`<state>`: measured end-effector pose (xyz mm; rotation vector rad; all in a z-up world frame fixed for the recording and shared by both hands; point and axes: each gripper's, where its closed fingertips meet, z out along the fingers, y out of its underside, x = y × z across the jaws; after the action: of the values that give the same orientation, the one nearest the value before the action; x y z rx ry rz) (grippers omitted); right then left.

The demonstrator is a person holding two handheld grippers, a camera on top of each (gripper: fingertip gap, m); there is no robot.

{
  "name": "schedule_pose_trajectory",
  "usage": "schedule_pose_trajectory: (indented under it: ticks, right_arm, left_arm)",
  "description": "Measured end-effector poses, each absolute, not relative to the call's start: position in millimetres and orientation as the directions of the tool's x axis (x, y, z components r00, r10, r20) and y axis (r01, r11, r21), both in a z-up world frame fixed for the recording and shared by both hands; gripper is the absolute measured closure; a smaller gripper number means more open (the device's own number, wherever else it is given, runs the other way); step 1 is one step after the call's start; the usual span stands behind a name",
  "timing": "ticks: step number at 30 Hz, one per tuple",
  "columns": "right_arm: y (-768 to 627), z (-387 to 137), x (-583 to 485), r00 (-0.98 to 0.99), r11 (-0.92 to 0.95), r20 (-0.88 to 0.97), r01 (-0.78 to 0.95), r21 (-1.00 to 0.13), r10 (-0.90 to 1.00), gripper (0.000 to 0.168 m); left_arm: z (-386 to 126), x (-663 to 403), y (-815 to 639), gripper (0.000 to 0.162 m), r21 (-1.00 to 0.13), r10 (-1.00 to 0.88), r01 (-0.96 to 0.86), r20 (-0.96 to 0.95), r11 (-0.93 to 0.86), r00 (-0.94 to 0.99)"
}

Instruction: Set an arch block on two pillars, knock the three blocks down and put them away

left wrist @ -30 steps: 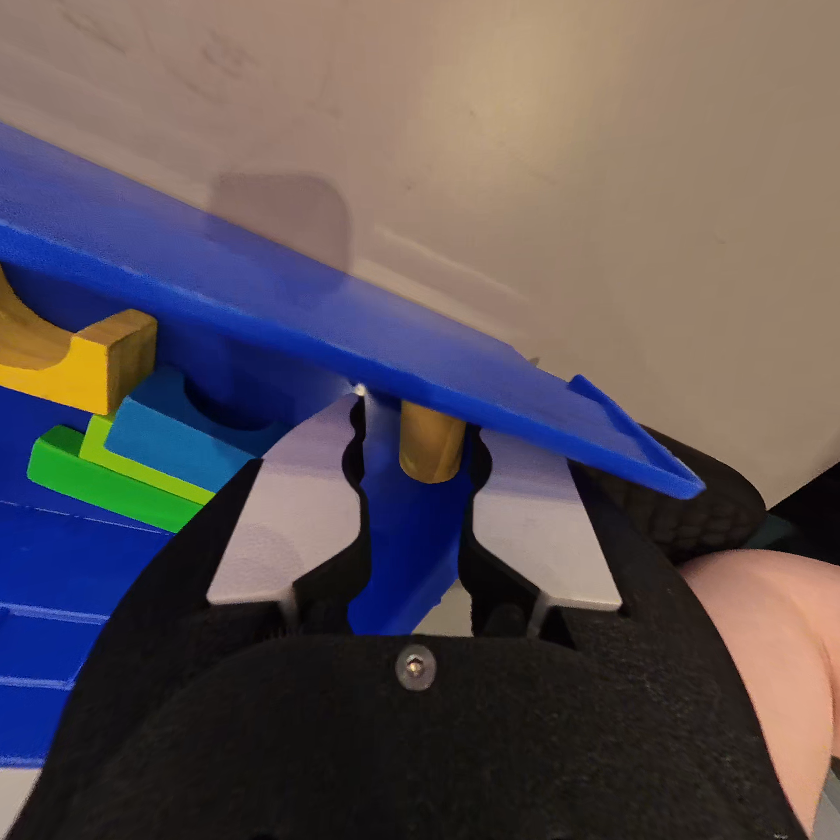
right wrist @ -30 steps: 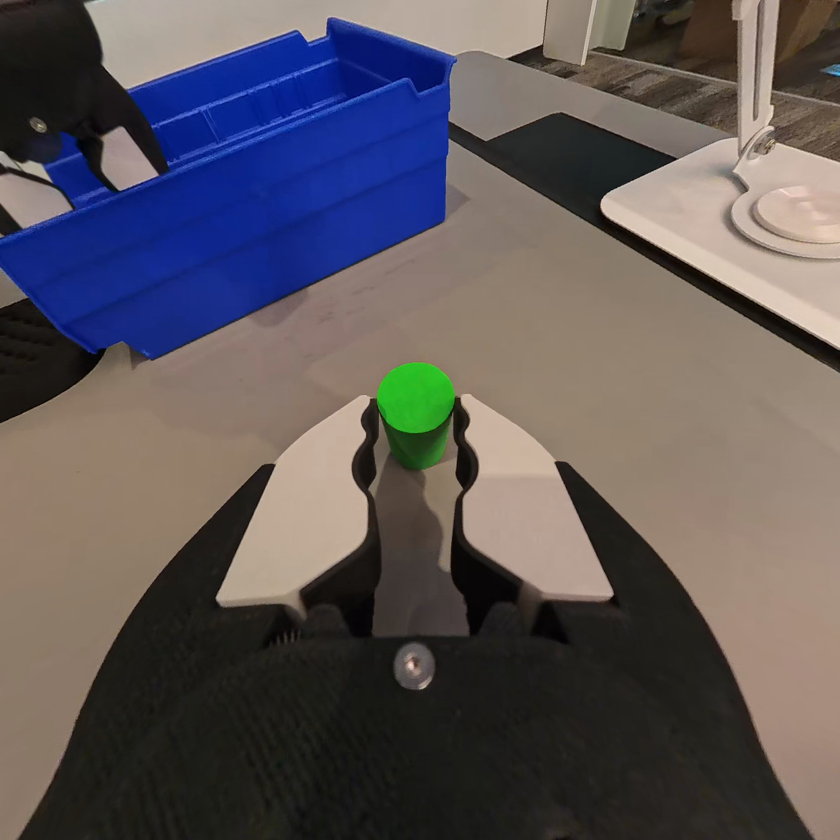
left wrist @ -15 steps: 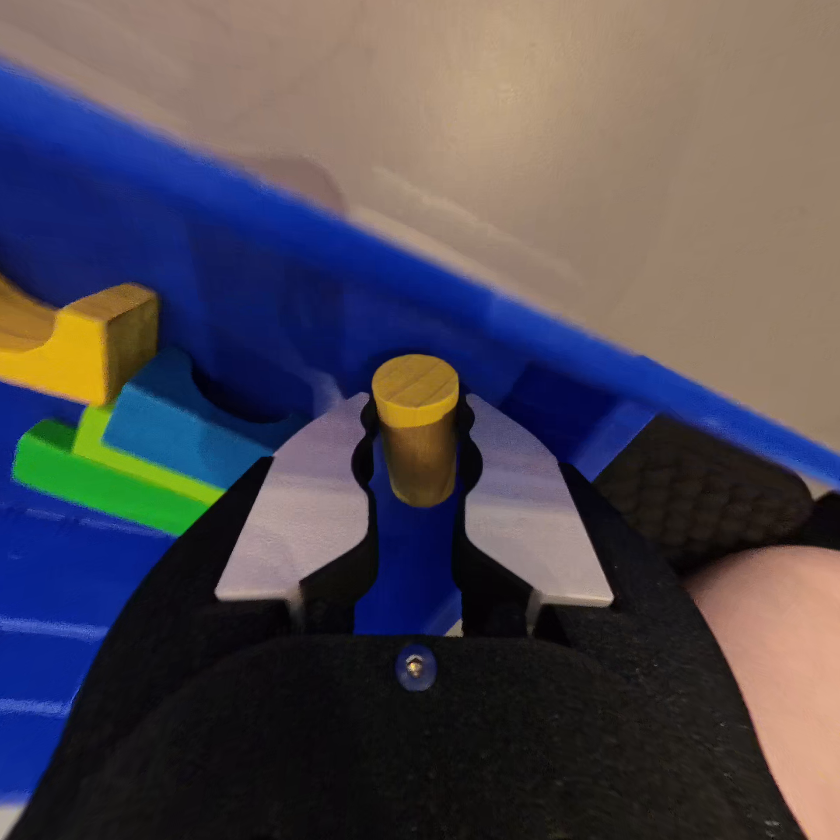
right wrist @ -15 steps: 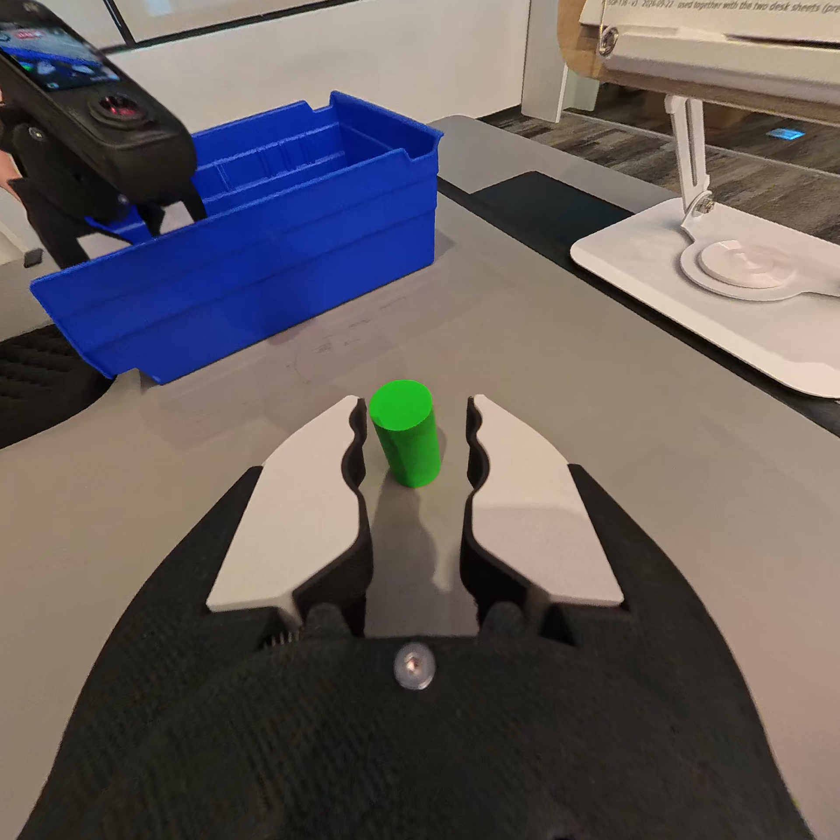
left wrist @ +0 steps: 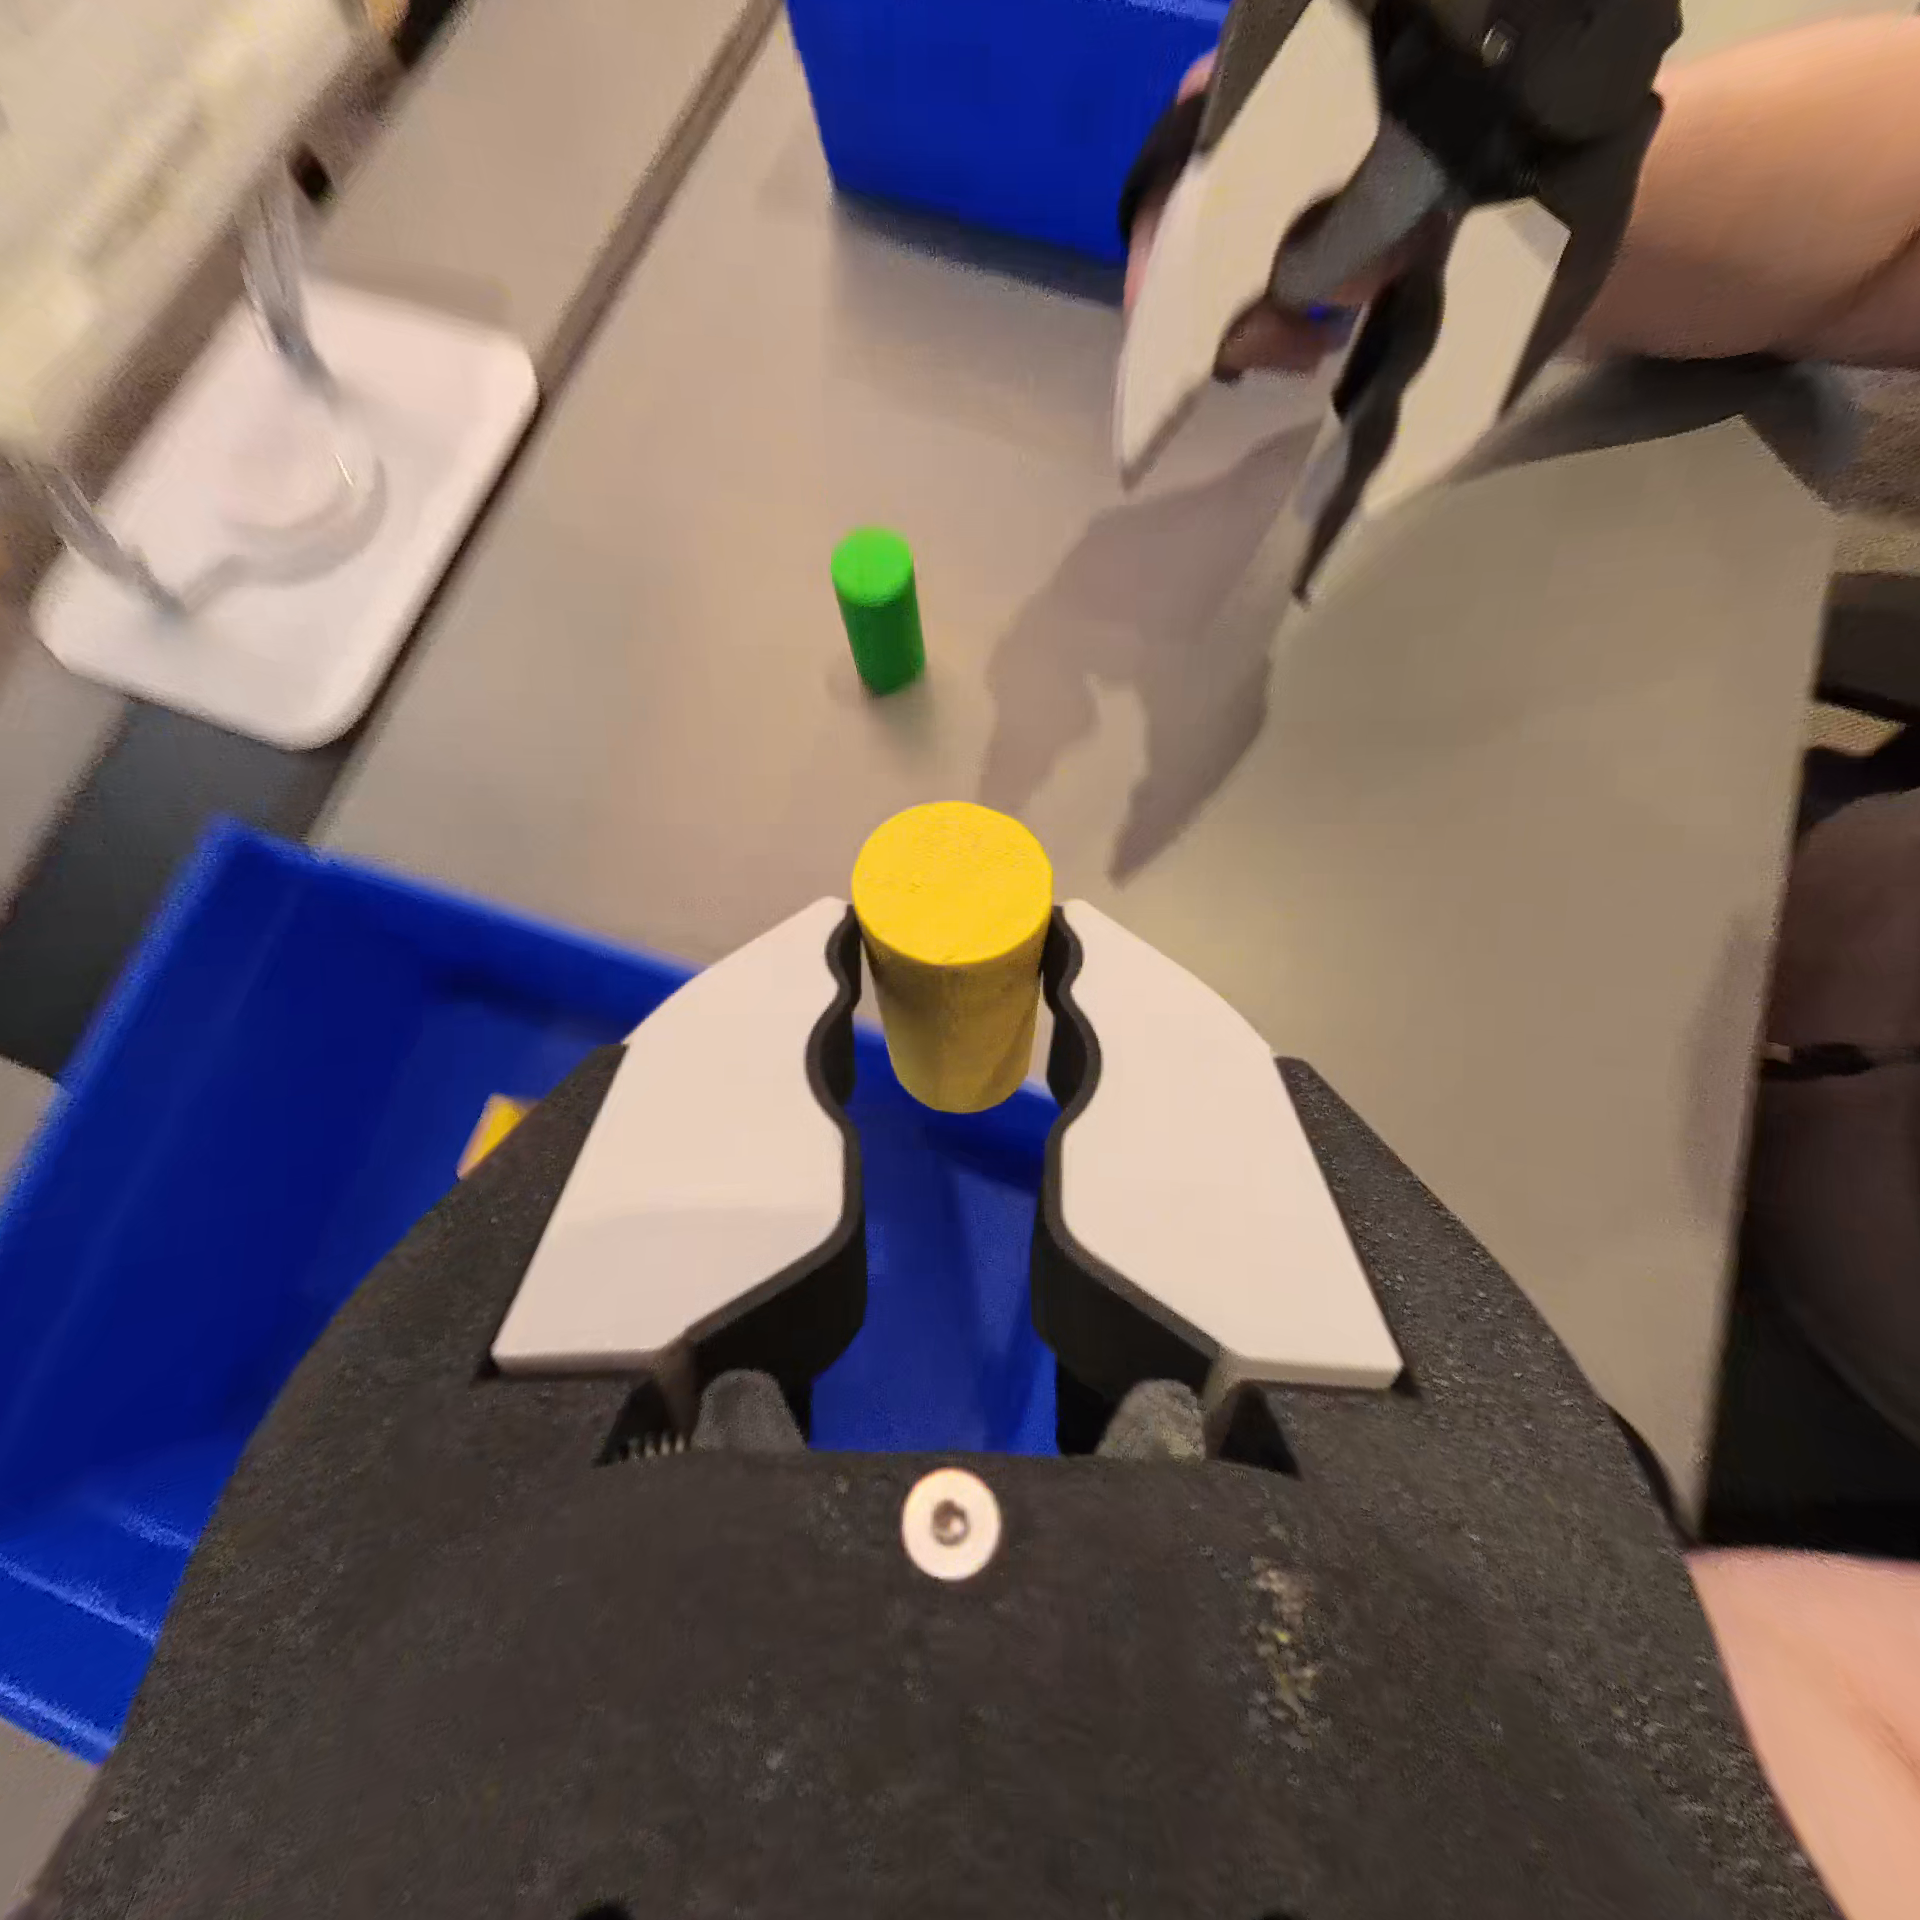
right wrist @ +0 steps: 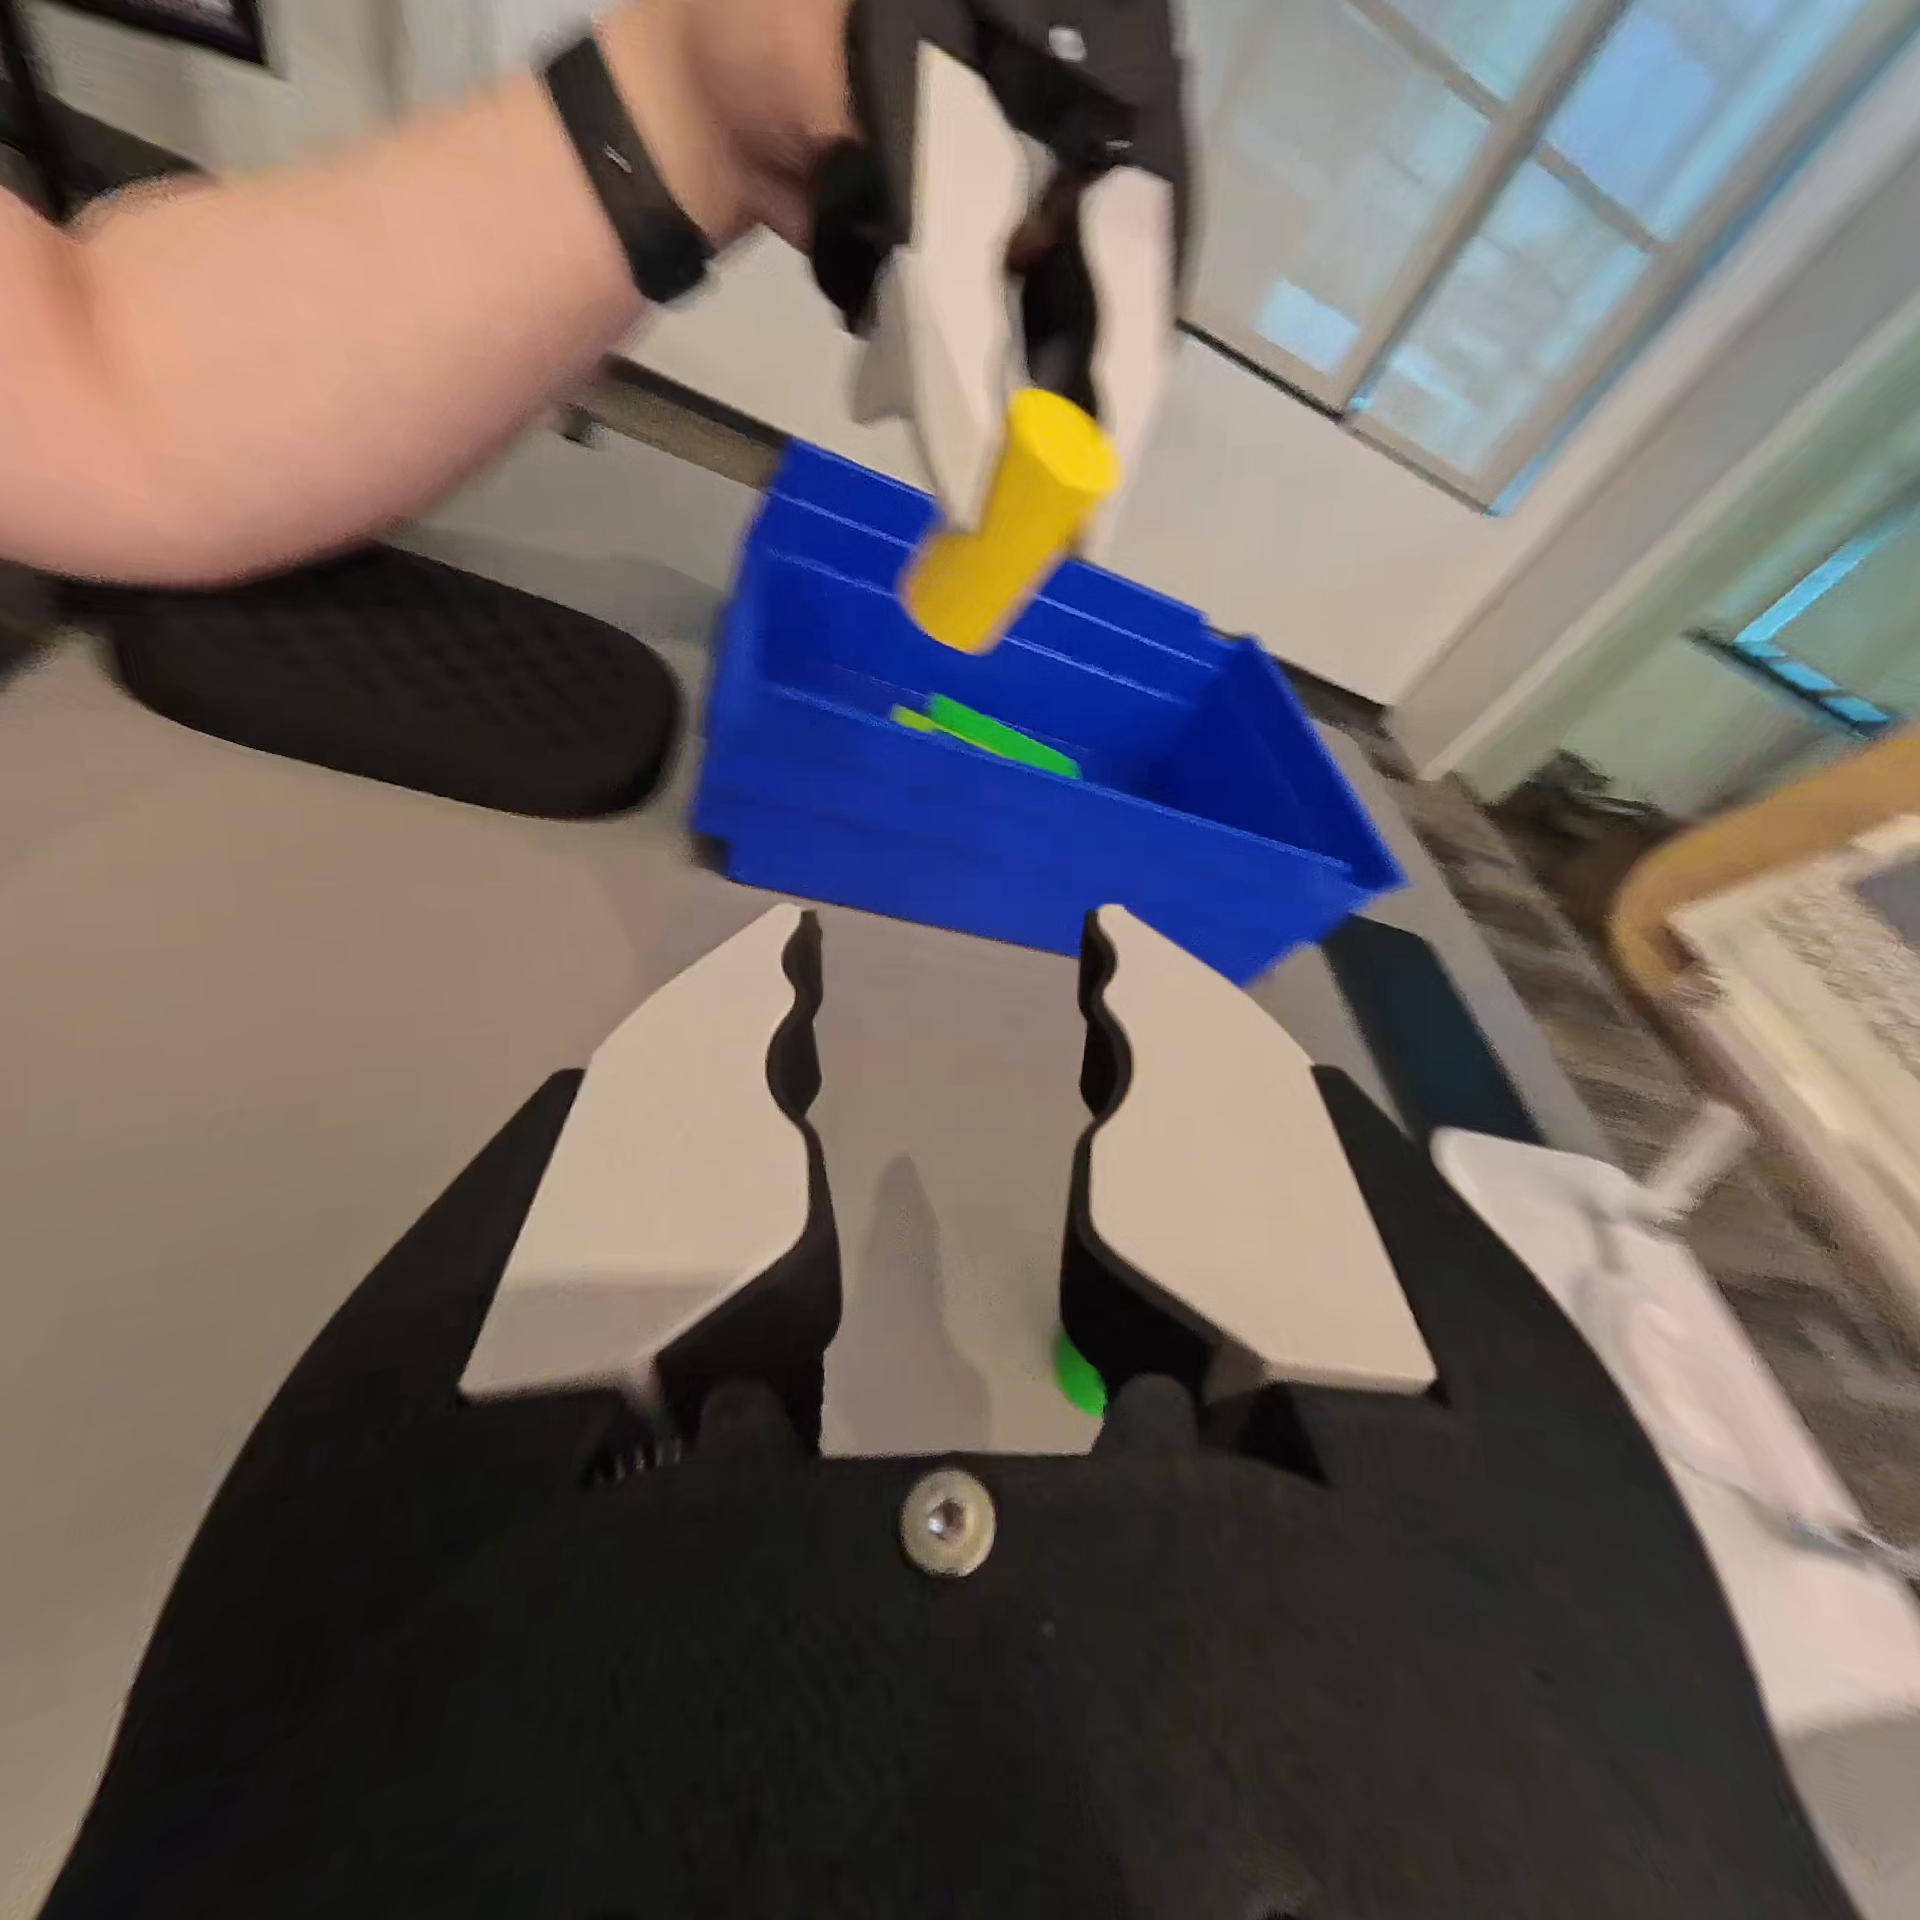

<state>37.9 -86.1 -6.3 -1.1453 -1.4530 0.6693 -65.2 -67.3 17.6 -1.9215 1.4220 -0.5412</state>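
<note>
The left tongs (left wrist: 951, 914) pinch a yellow cylinder (left wrist: 954, 951) between both fingers, held in the air above the near blue bin (left wrist: 260, 1091). The green cylinder (left wrist: 878, 608) stands upright on the grey desk (left wrist: 1455, 831), apart from everything (a second blue bin (left wrist: 987, 114) sits at the far end). The right tongs (right wrist: 948, 925) are spread and hold nothing. Green flat blocks (right wrist: 987, 732) lie inside the bin.

Two raised wrist views facing each other — shared blue bin (right wrist: 1039, 862), grey table (left wrist: 644, 665).
</note>
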Motion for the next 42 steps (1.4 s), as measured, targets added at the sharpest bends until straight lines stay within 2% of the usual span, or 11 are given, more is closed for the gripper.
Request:
schedule_pose_trajectory:
  ticks: [3,7,15,18,19,21,22,26,30,37,42]
  right_arm:
    - [-107,9,28,0.027,0.204,0.215,0.213,-0.955,0.976,0.120]
    - [-99,21,33,0.084,0.061,0.077,0.184,-0.981,0.993,0.120]
    - [-84,6,35,0.168,-0.004,0.041,0.260,-0.965,0.985,0.121]
    - [-82,-3,37,0.169,0.023,0.079,0.310,-0.951,0.982,0.135]
    - [-80,-5,39,0.164,0.030,0.087,0.323,-0.946,0.983,0.136]
    - [-68,-12,48,0.190,0.046,0.123,0.365,-0.930,0.974,0.136]
    - [-54,-16,57,0.241,0.040,0.137,0.369,-0.928,0.961,0.136]
    - [7,-59,102,0.499,-0.191,0.017,0.363,-0.912,0.867,0.136]
    - [29,-113,136,0.634,-0.389,-0.075,0.372,-0.843,0.769,0.137]
    - [27,-144,138,0.618,-0.371,0.006,0.479,-0.795,0.786,0.136]
    - [26,-147,137,0.600,-0.370,-0.005,0.486,-0.792,0.800,0.137]
  left_arm:
    - [32,-22,-73,0.129,-0.756,-0.950,-0.654,-0.205,0.000,0.236]
    - [45,23,-85,0.129,-0.828,-0.972,-0.561,-0.129,-0.004,0.196]
    - [21,60,-87,0.129,-0.814,-0.985,-0.580,-0.071,-0.033,0.157]
    - [15,62,-83,0.128,-0.807,-0.983,-0.588,-0.055,-0.061,0.177]
    - [14,63,-81,0.124,-0.811,-0.982,-0.580,-0.043,-0.073,0.184]
    - [22,61,-73,0.102,-0.835,-0.973,-0.542,-0.042,-0.090,0.227]
    - [26,57,-69,0.102,-0.845,-0.968,-0.525,-0.040,-0.099,0.247]
    - [40,36,-57,0.109,-0.871,-0.949,-0.476,-0.036,-0.123,0.313]
    - [50,14,-50,0.112,-0.875,-0.928,-0.471,-0.079,-0.111,0.365]
    - [65,-34,-33,0.112,-0.871,-0.855,-0.483,-0.179,-0.093,0.487]
    - [51,-80,-10,0.104,-0.851,-0.786,-0.471,-0.120,-0.232,0.606]
